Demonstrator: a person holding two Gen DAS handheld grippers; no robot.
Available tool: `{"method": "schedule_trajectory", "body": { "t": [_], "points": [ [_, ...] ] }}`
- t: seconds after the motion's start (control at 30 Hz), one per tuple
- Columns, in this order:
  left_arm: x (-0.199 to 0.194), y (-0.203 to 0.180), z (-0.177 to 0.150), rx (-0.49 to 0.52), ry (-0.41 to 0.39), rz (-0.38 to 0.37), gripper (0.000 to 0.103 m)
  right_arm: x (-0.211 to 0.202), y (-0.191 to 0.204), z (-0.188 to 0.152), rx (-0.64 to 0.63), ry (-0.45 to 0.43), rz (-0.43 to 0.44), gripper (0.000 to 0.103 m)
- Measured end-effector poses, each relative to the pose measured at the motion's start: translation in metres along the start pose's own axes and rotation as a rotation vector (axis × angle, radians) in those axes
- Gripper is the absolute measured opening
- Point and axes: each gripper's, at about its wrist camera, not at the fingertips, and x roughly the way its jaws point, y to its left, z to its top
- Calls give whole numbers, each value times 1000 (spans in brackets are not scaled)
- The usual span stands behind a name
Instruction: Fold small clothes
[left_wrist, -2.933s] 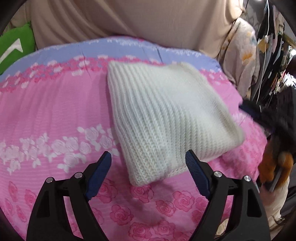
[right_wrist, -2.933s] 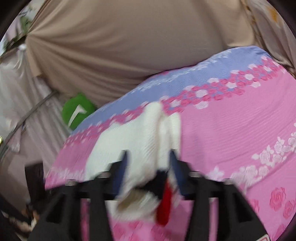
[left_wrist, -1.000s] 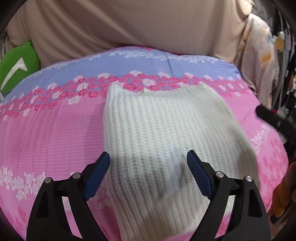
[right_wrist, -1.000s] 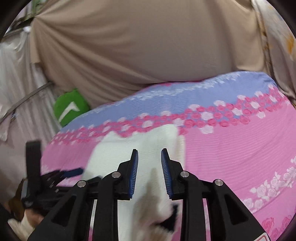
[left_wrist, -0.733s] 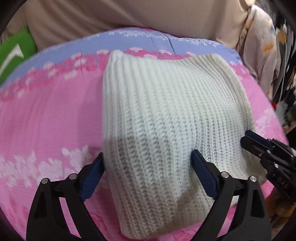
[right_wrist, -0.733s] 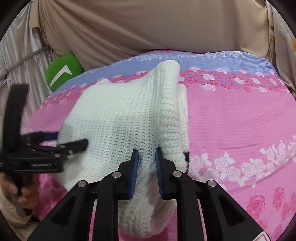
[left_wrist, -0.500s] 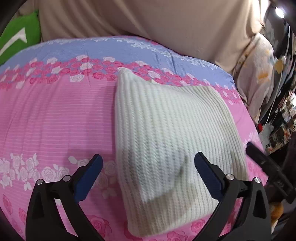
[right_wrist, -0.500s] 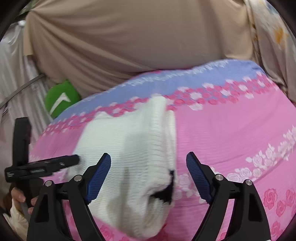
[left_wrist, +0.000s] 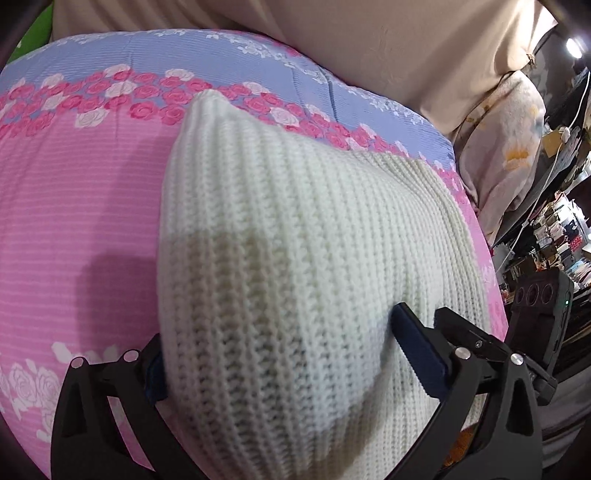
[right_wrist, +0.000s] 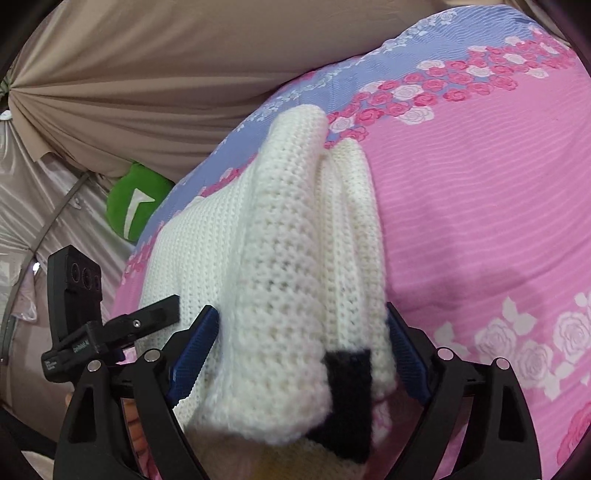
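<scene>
A folded white knit sweater (left_wrist: 295, 240) lies on the pink rose-print bedsheet (left_wrist: 74, 203). My left gripper (left_wrist: 284, 360) stands wide open low over its near end, one blue pad at the sweater's left edge, the other resting on top of the knit. In the right wrist view the sweater's thick folded edge (right_wrist: 288, 258), with a black patch (right_wrist: 347, 387) at its near end, fills the gap of my right gripper (right_wrist: 301, 349). Its jaws are opening and the blue pads stand at the sweater's sides without pinching it. The left gripper (right_wrist: 110, 332) shows at the sweater's far side.
A beige curtain (right_wrist: 184, 74) hangs behind the bed, with a green cushion (right_wrist: 133, 210) at its foot. A floral cloth (left_wrist: 509, 155) and cluttered shelves (left_wrist: 561, 240) stand past the bed's right edge. The sheet's blue band (left_wrist: 221, 48) runs along the far side.
The right gripper, shut on the sweater's fold before, has let go and spread wide. Both grippers have sunk closer onto the sweater, which now lies flat on the sheet.
</scene>
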Motion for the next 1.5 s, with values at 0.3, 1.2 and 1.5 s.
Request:
{"method": "schedule_trajectory", "body": {
  "t": [0.3, 1.2, 1.5],
  "points": [
    [-13, -18, 6, 87, -55, 30, 63, 0, 2, 12, 6, -7, 34, 47],
    [-135, 79, 134, 183, -340, 85, 60, 70, 182, 118, -230, -125, 86, 51],
    [-115, 170, 100, 29, -306, 207, 59, 84, 148, 87, -191, -110, -55, 42]
  ]
}}
